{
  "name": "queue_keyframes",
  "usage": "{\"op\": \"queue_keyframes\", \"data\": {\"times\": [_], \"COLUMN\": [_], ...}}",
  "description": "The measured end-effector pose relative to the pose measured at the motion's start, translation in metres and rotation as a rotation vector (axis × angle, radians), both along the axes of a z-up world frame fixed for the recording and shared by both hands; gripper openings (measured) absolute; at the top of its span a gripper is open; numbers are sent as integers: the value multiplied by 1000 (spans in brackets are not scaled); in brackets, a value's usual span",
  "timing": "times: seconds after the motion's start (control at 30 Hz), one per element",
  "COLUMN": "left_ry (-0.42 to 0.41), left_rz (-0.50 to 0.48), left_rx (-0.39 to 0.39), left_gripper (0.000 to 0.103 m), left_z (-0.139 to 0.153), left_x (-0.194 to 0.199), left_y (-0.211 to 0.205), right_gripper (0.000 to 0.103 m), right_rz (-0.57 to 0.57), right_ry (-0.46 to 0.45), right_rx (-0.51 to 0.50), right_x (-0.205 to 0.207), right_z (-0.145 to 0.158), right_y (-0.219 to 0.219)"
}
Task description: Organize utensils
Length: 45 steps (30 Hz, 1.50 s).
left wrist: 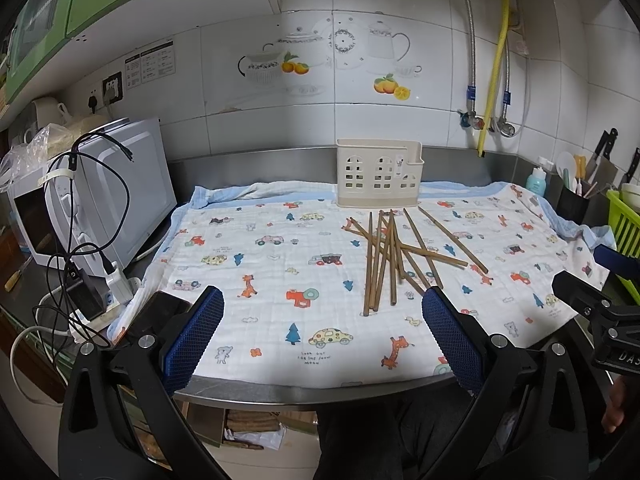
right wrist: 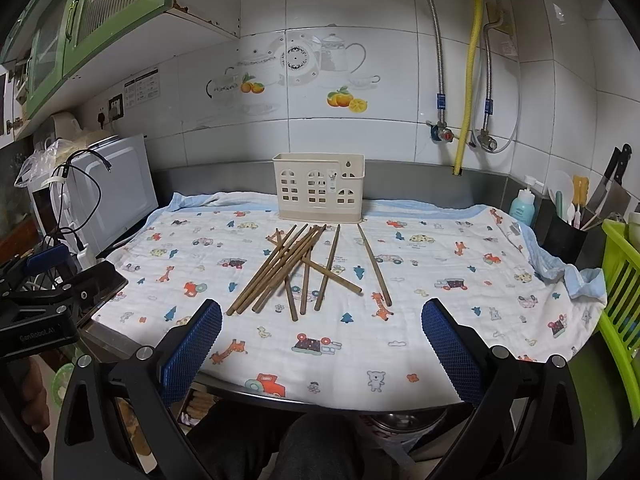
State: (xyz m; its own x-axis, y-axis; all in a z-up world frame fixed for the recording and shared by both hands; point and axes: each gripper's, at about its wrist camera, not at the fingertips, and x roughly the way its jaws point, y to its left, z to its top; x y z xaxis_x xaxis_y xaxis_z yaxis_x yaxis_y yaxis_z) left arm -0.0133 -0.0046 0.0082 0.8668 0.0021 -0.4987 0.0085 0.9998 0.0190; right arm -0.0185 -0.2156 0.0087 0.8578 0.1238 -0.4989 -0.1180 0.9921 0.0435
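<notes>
Right wrist view shows the table [right wrist: 256, 394] under a printed cloth [right wrist: 440, 304], the empty holder [right wrist: 319, 192] at the back, then loose chopsticks [right wrist: 298, 268] before it. Both the right gripper [right wrist: 322, 344] and left gripper [left wrist: 323, 332] are wide, holding nothing. No step seems begun; next, I think, one gripper must pinch a chopstick.

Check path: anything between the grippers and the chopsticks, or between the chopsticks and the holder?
Nothing visible. Only bare printed cloth lies between the open right gripper and the chopsticks; same for the left gripper. The beige holder stands just behind the pile, no obstacle between.
</notes>
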Motion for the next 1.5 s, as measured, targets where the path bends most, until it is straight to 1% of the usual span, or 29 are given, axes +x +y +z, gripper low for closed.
{"op": "queue_keyframes", "data": {"times": [1.23,1.5], "left_ry": [5,3], "left_rz": [-7,-8], "left_rx": [-1,-2], "left_gripper": [98,98], "left_z": [-7,-7], "left_x": [6,9], "left_y": [1,1], "right_gripper": [97,97], "right_rz": [12,25], "right_ry": [13,11], "right_rx": [-2,-16], "right_x": [8,11], "right_z": [-7,-6], "right_y": [2,5]}}
